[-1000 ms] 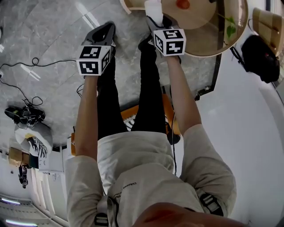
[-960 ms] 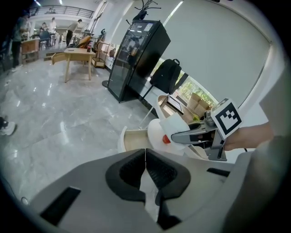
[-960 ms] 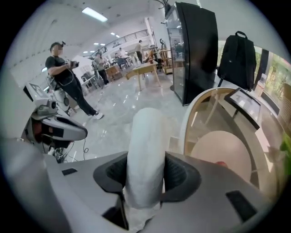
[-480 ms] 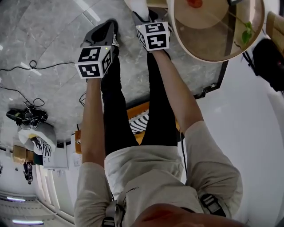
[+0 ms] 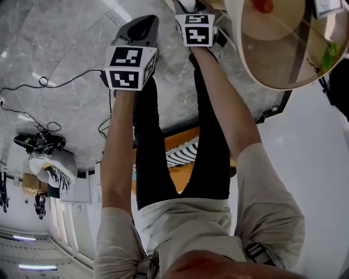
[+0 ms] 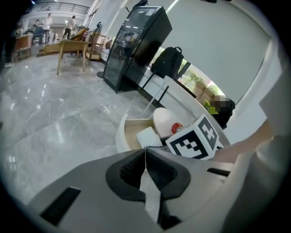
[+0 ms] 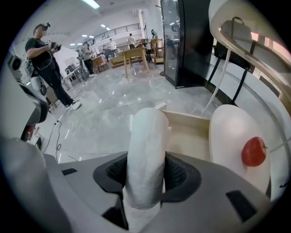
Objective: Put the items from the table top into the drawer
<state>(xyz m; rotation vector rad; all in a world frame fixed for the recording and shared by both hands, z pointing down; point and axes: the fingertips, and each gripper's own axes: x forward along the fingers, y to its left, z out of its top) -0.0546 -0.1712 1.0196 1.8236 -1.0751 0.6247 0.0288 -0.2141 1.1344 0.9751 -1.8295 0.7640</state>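
Observation:
My right gripper (image 7: 145, 172) is shut on a white roll (image 7: 146, 136) that stands up between its pads, over an open light-wood drawer (image 7: 188, 132). Beside the drawer a red tomato (image 7: 253, 151) lies on a pale round surface (image 7: 229, 132). My left gripper (image 6: 145, 152) is shut, its pads meeting at the tips. I cannot tell what the pale strip behind them is. The left gripper view also shows the drawer (image 6: 132, 129) with a white item (image 6: 148, 136) in it. In the head view both grippers, left (image 5: 139, 30) and right (image 5: 191, 6), point down at the top edge.
A round table (image 5: 283, 76) fills the head view's top right. Cables (image 5: 32, 87) trail over the marble floor. A black cabinet (image 6: 136, 45) and a backpack (image 6: 166, 61) stand behind the drawer. A person (image 7: 47, 59) stands at the far left.
Both grippers have sunk toward the floor and the drawer, the right one still carrying the white roll. The table has slid right in the head view.

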